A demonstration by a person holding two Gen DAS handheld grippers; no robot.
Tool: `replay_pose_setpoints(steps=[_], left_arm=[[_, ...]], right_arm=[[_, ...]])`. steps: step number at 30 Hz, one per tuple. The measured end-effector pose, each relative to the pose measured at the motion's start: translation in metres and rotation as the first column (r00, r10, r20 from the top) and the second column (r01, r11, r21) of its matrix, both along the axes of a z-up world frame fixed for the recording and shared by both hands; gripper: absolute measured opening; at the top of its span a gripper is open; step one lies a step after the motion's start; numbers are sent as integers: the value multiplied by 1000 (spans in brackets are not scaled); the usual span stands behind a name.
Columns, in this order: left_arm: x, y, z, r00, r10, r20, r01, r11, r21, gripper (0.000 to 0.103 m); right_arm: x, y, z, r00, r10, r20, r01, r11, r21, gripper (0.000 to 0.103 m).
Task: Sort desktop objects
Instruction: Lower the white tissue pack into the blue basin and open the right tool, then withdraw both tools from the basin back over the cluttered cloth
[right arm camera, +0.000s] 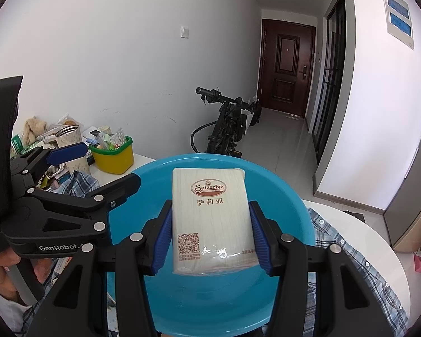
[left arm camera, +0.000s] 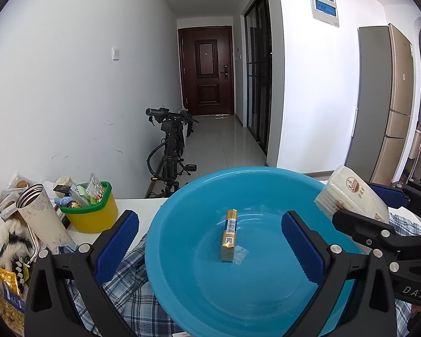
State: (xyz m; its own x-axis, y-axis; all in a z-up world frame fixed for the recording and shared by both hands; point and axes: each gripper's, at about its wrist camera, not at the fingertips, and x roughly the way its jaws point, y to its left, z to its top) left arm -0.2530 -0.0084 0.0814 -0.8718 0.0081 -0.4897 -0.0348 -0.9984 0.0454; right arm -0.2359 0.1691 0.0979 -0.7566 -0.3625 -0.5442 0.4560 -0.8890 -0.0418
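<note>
Right gripper (right arm camera: 210, 238) clamps the tissue pack (right arm camera: 210, 219) above the blue basin (right arm camera: 289, 196); left gripper (left arm camera: 210, 241) gapes empty

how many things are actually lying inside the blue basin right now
1. A small yellow rectangular box lies on the bottom of the round blue plastic basin. The white wrapped tissue pack hangs above it, clamped in the right tool; nothing seems hidden.

Bright blue basin (left arm camera: 182, 252), small gold-and-blue box (left arm camera: 229, 234) with a barcode, cream napkin pack (right arm camera: 212, 219) with red-brown oval logo and QR code, blue-and-white plaid cloth (left arm camera: 132, 289), yellow tub (left arm camera: 94, 213) with green rim, white bench (left arm camera: 143, 205), black claws with blue ridged pads (left arm camera: 116, 243).
</note>
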Motion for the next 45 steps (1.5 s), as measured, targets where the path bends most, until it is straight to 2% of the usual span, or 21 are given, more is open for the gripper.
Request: replay_pose_setpoints(steps=[30, 31, 33, 34, 37, 45], left_arm=[[2, 2, 8, 1000, 7, -4, -7, 1000, 10, 103], [3, 2, 9, 1000, 7, -5, -7, 1000, 11, 103], [3, 2, 9, 1000, 5, -6, -5, 1000, 12, 103], [2, 2, 9, 1000, 7, -6, -7, 1000, 11, 103], [3, -3, 10, 1000, 12, -11, -11, 1000, 24, 103], [3, -6, 9, 1000, 14, -12, -14, 1000, 20, 103]], right_arm=[[-6, -6, -7, 1000, 5, 18, -5, 1000, -2, 50], [-6, -6, -7, 1000, 7, 23, -7, 1000, -11, 51], [-8, -1, -6, 999, 5, 34, -4, 999, -44, 71], [-9, 0, -6, 999, 3, 39, -1, 999, -53, 100], [-13, 5, -6, 998, -50, 25, 51, 998, -29, 103], [-18, 7, -9, 998, -48, 38, 50, 998, -40, 103]])
